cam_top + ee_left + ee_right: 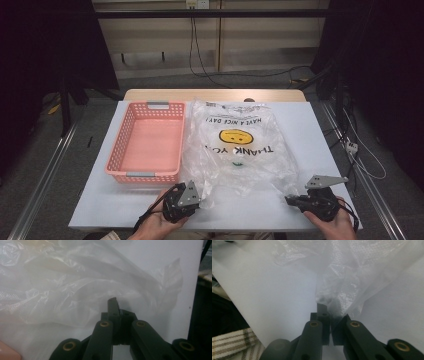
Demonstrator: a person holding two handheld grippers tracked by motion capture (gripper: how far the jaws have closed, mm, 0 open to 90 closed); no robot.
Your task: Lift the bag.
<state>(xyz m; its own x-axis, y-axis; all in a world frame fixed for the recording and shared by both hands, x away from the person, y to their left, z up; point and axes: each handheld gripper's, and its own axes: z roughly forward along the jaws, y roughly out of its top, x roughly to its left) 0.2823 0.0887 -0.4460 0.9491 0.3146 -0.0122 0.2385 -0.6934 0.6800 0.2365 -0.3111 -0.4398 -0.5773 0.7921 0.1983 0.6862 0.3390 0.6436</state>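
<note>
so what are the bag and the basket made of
The bag looks like thin clear plastic film, glossy and crinkled: the white table shows through it, with black print and a yellow smiley. The basket looks like moulded pink plastic, fairly matt, its walls an open lattice.

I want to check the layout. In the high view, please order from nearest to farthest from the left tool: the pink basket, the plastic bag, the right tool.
1. Clear crinkled plastic bag, which the left tool grips at its near corner.
2. Pink plastic lattice basket, just beyond, on the left.
3. Right tool, across at the bag's other near corner.
</note>
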